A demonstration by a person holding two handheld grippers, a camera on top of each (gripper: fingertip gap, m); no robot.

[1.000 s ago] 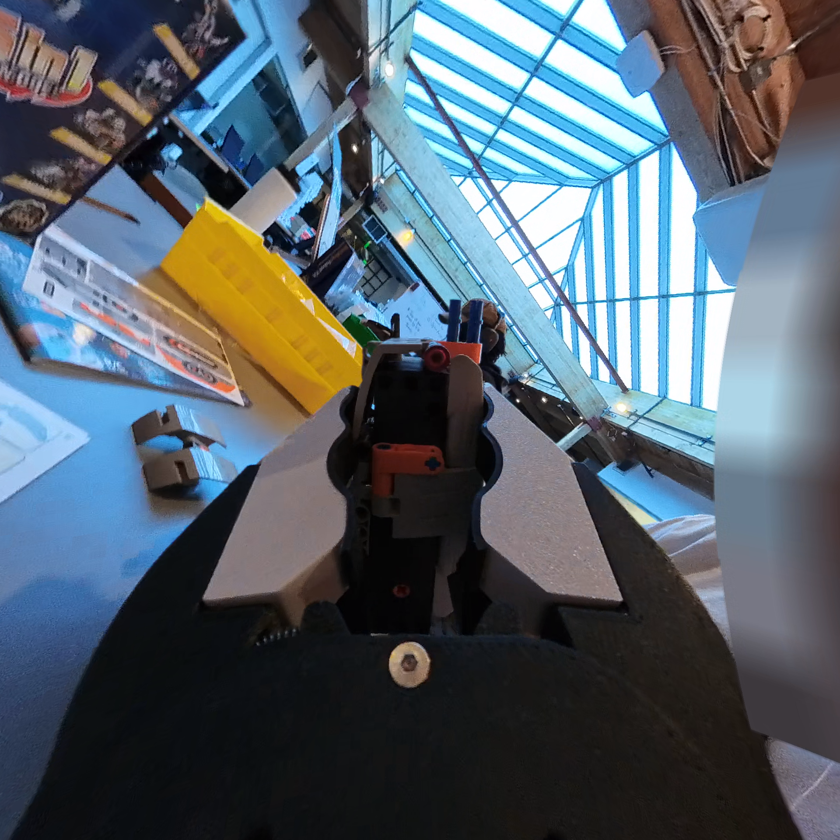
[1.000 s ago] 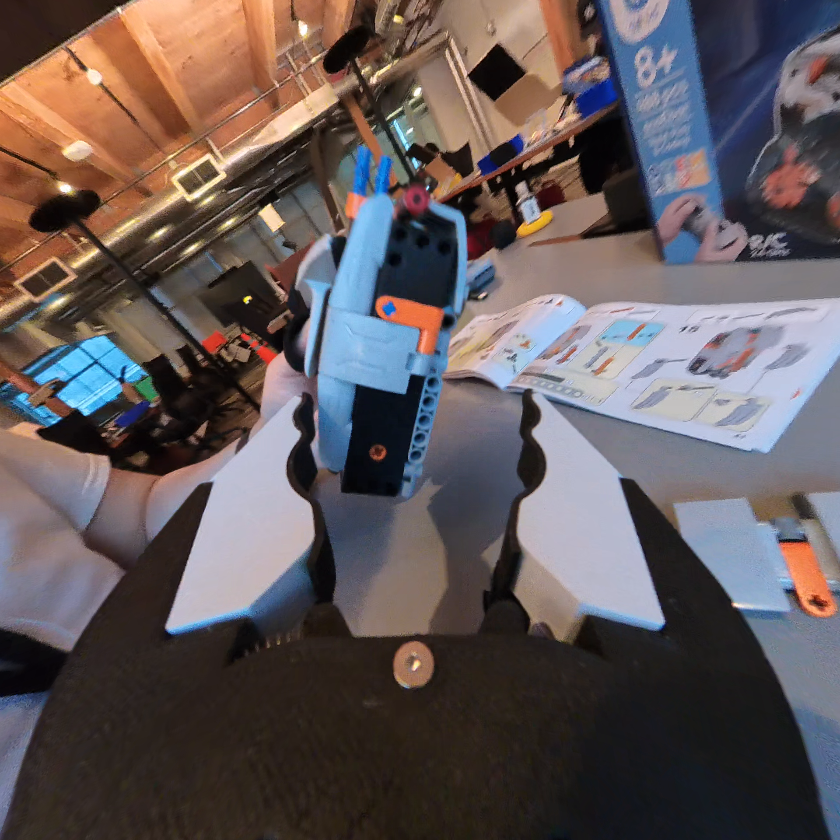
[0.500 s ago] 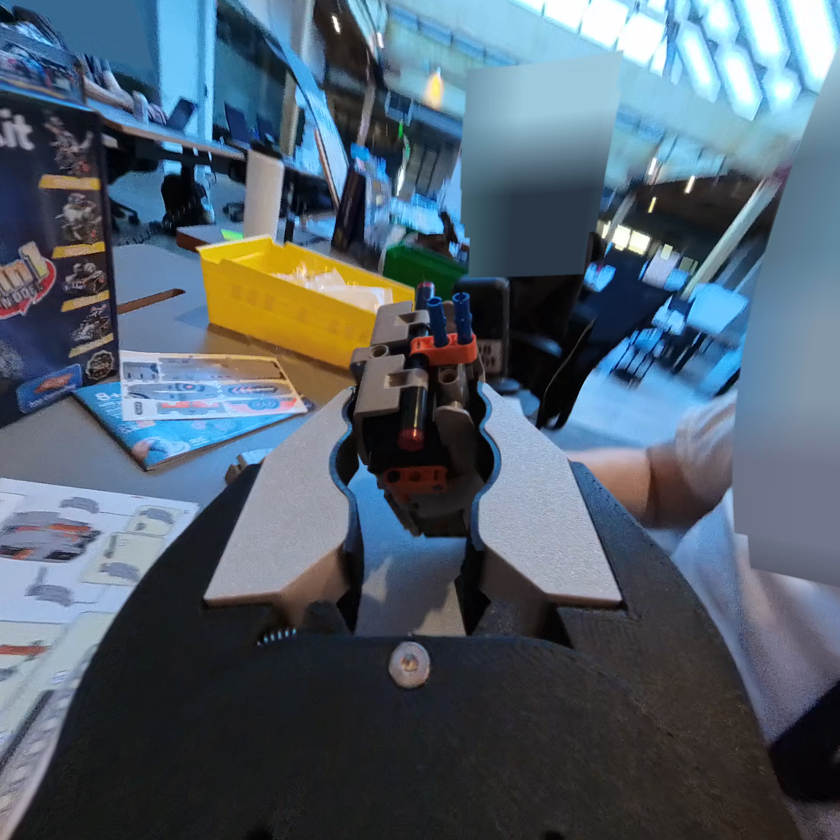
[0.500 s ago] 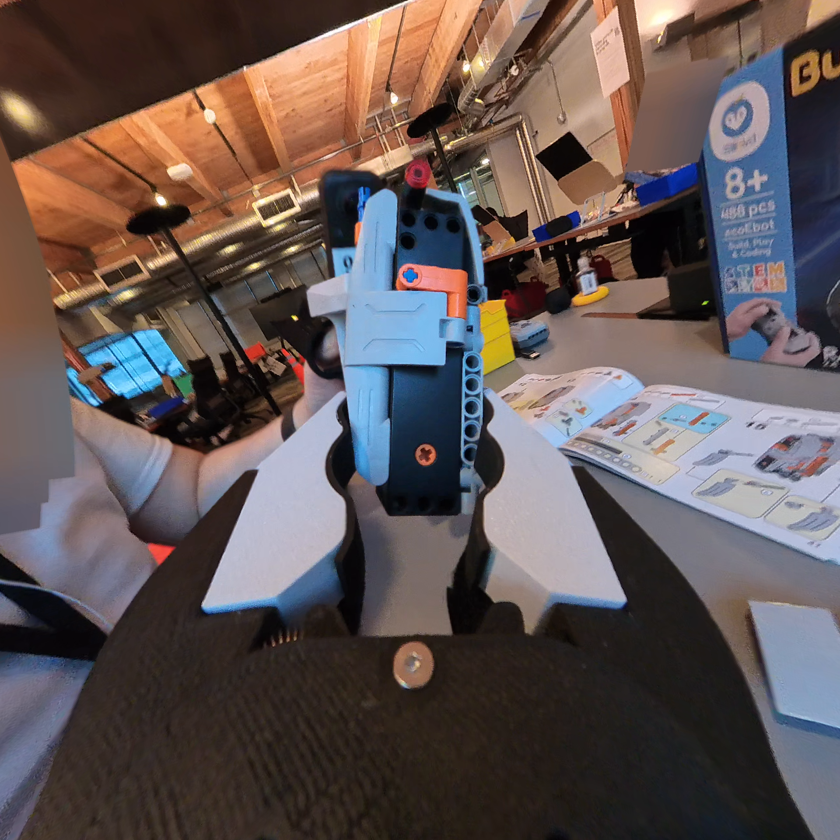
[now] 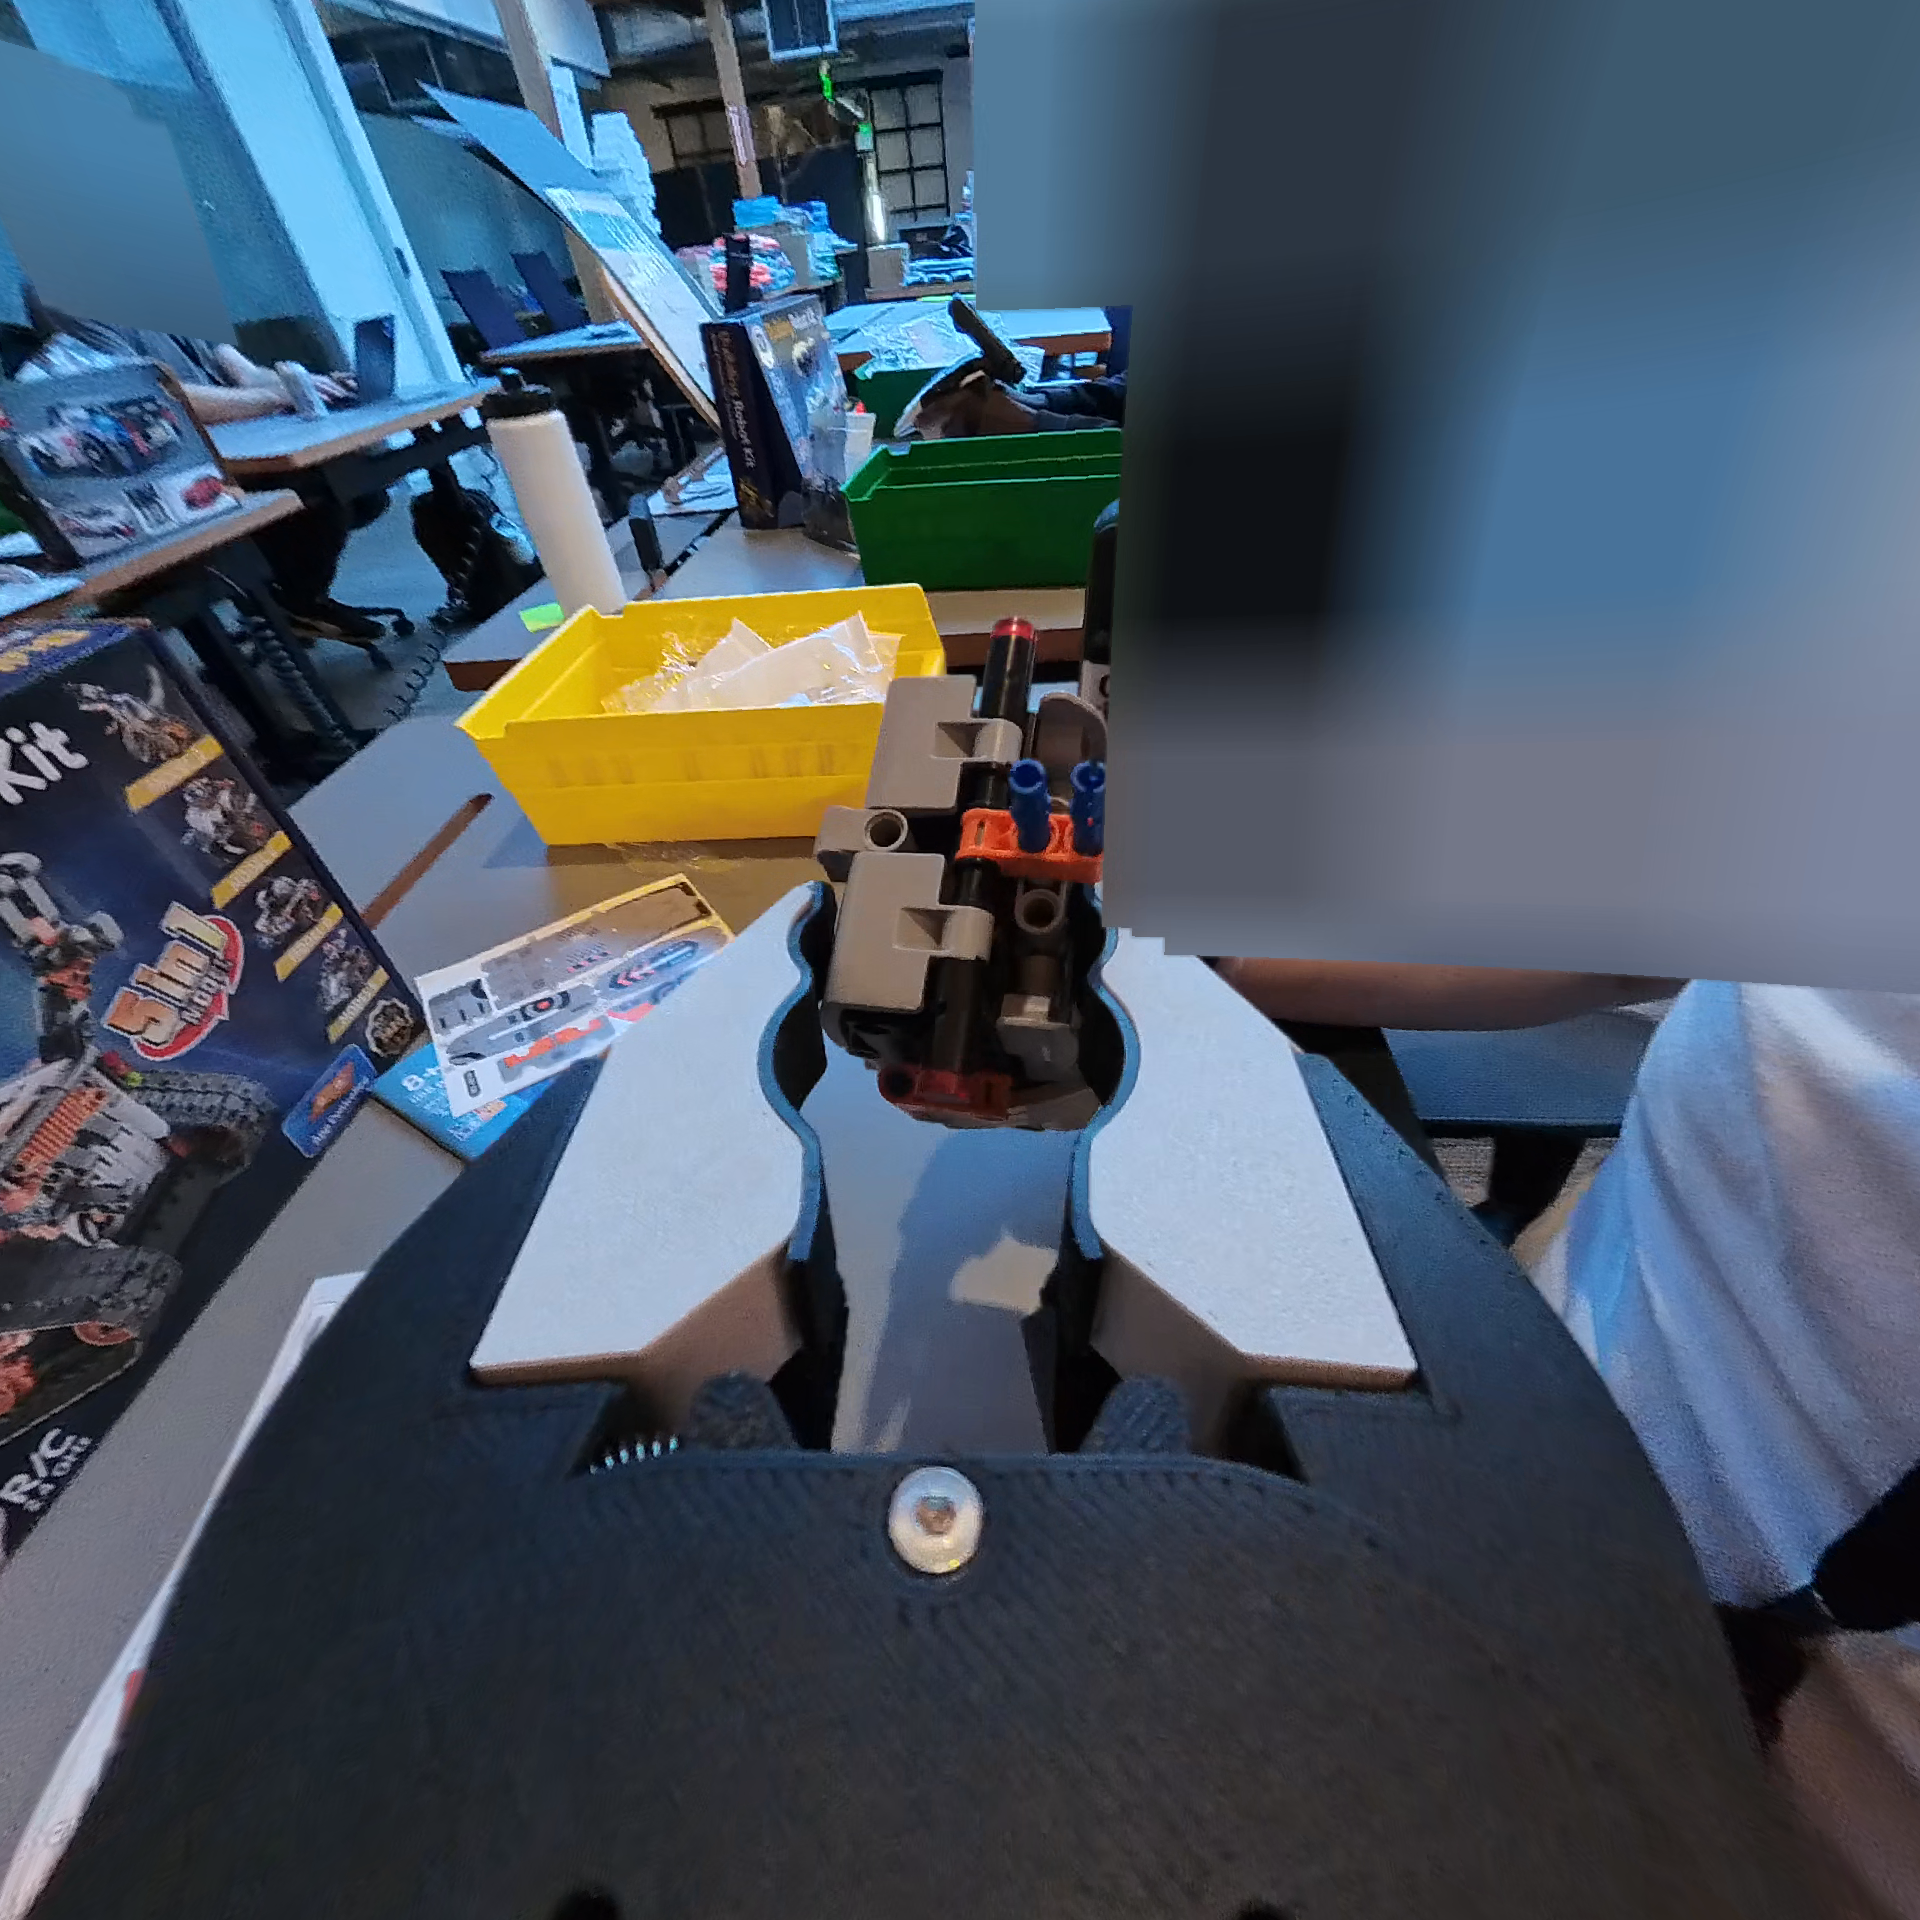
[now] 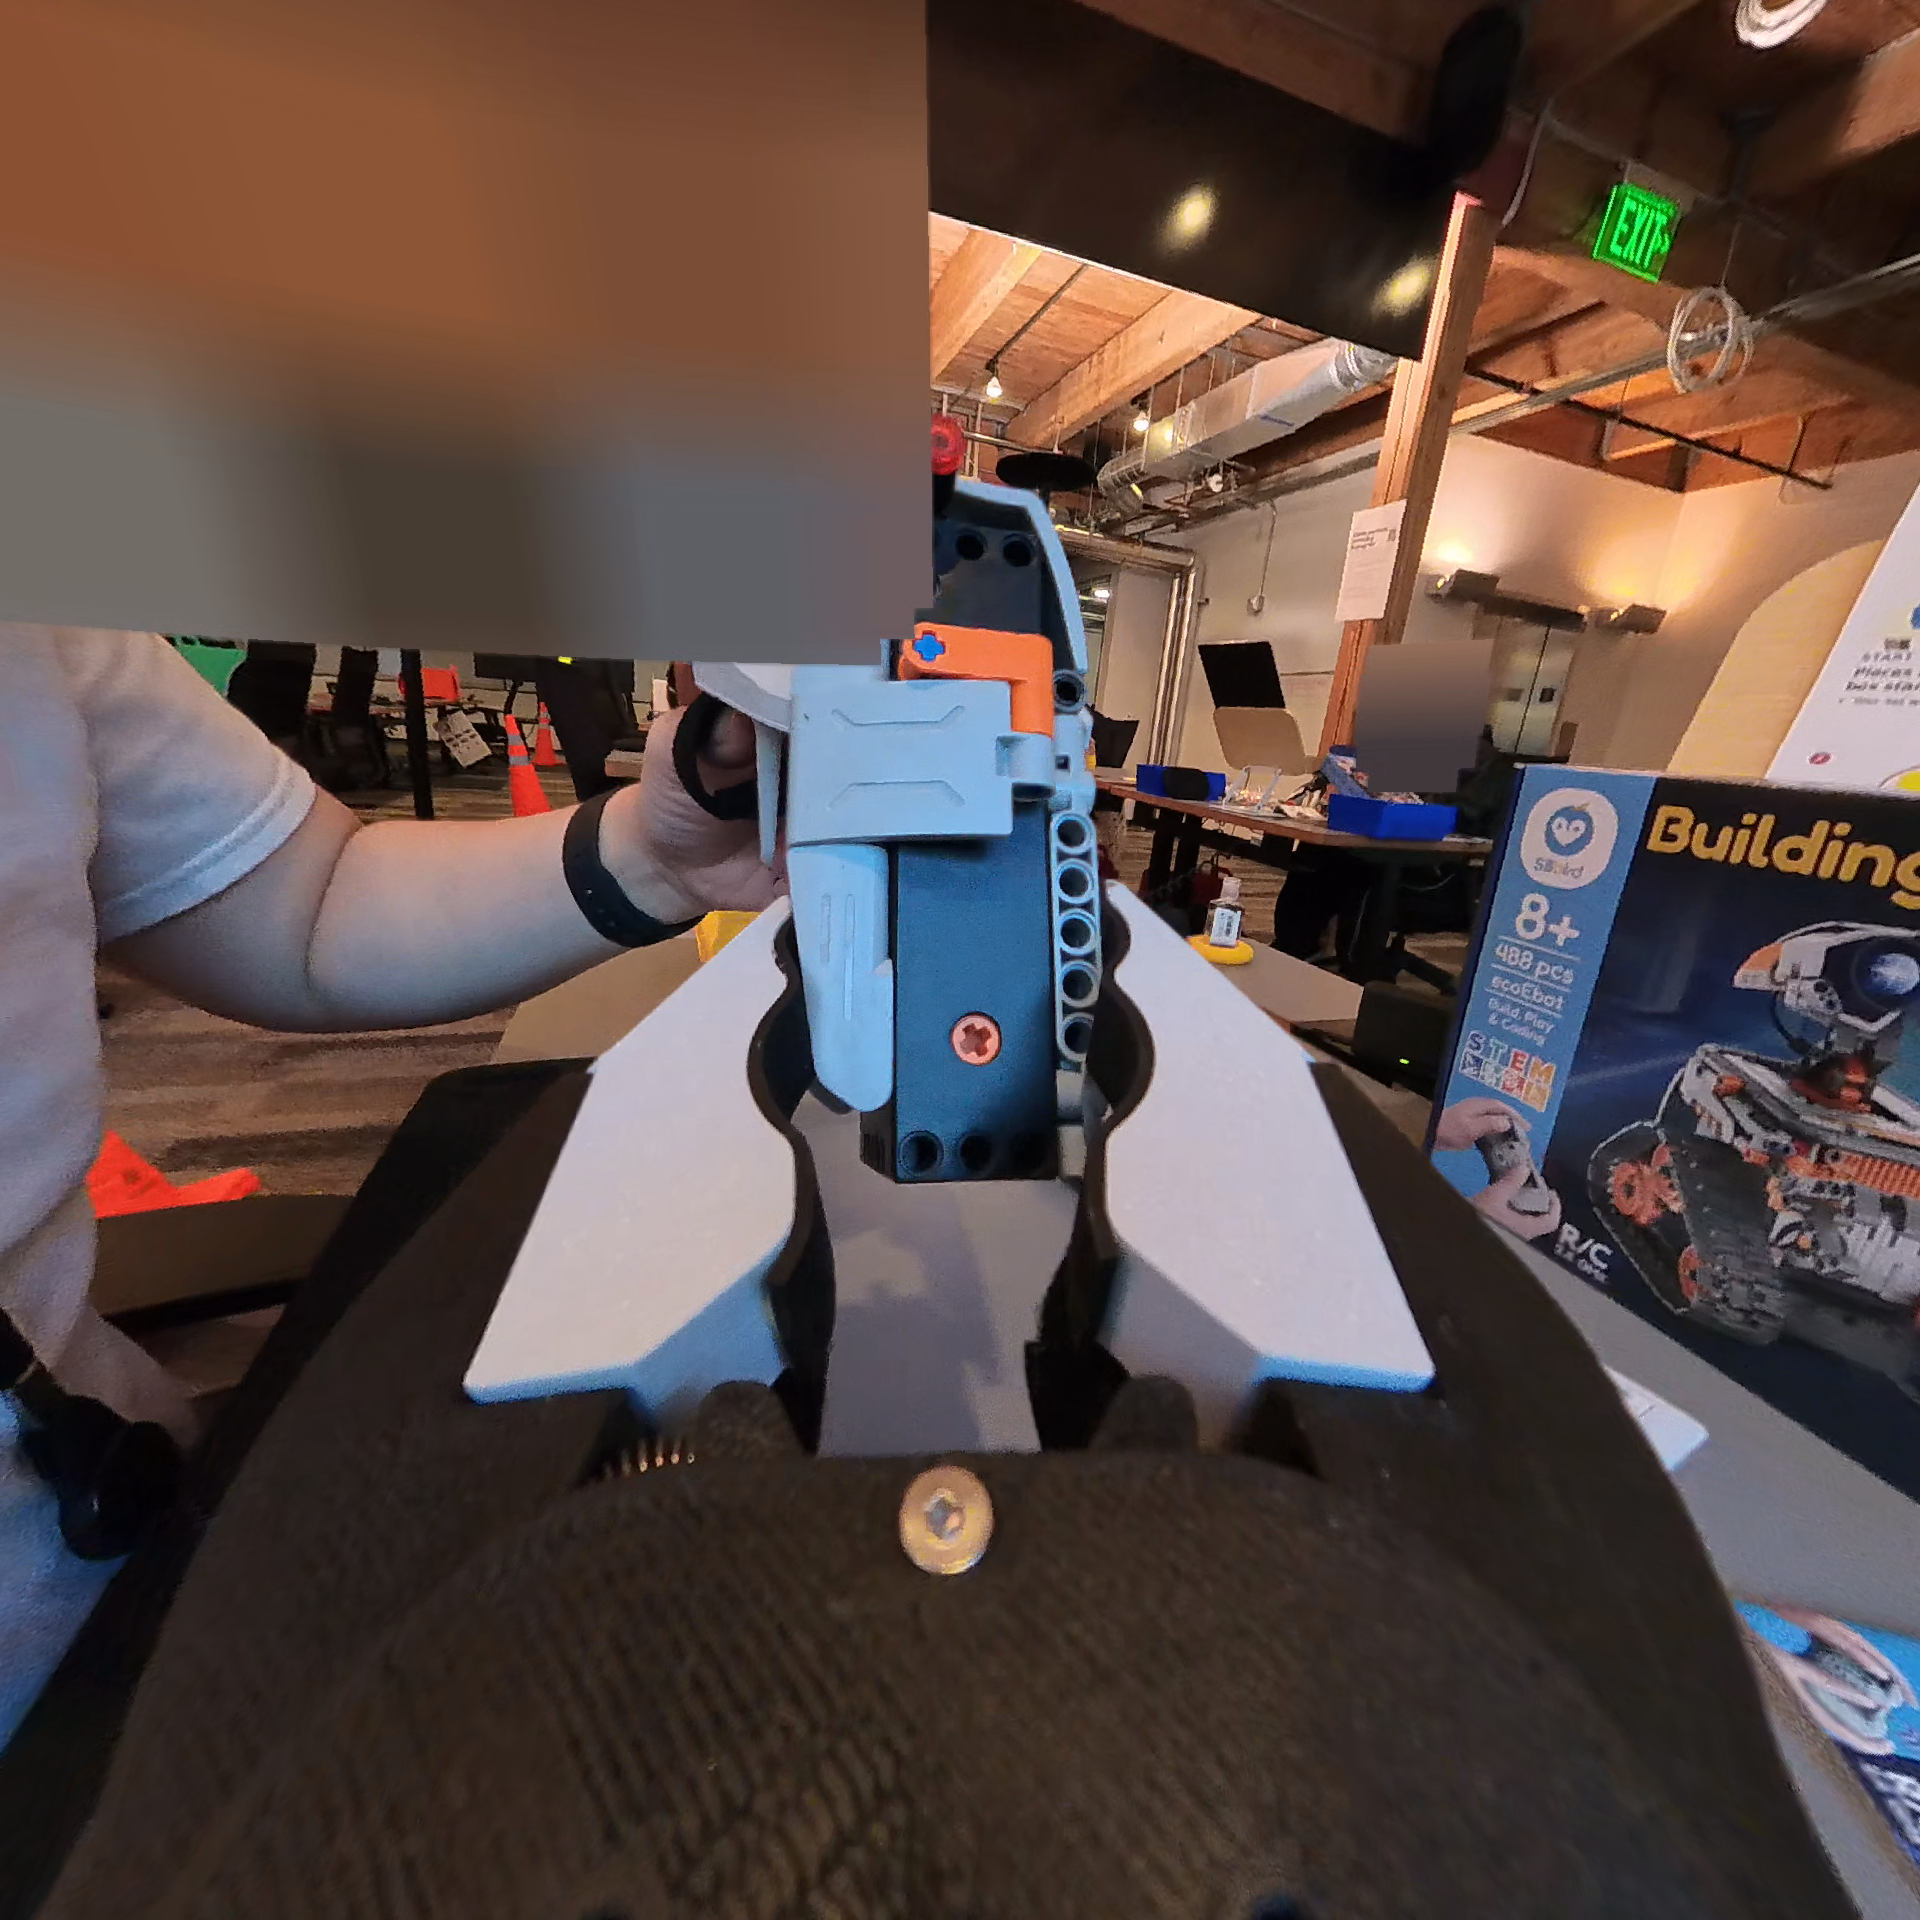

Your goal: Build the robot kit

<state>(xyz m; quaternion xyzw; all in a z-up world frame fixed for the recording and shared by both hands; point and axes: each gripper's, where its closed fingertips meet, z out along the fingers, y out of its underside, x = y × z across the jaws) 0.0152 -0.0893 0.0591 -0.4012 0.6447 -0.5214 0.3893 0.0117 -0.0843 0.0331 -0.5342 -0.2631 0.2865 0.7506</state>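
A toy-brick assembly (image 5: 904, 935) of grey panels, a black block, an orange connector, blue pins and a red-tipped axle stands upright between the fingers of my left gripper (image 5: 961, 987), which is shut on its lower part. In the right wrist view the same assembly (image 6: 894, 769) shows its grey panel, orange piece and dark block with a beam of holes. My right gripper (image 6: 945, 987) is shut on its lower half. A person's hand (image 6: 707, 831) with a dark wristband is just behind it. The assembly is held in the air above the table.
A yellow bin (image 5: 665, 748) with clear bags and a green bin (image 5: 977, 520) stand beyond. A blue kit box (image 5: 156, 987), a leaflet (image 5: 571, 977) and a white bottle (image 5: 551, 509) are at the left. Another kit box (image 6: 1714, 1039) stands at the right. The tips of both grippers are at nearly the same place.
My right gripper was open beside the assembly and has shut on it. My left gripper has tilted from facing the ceiling to level, still holding the assembly.
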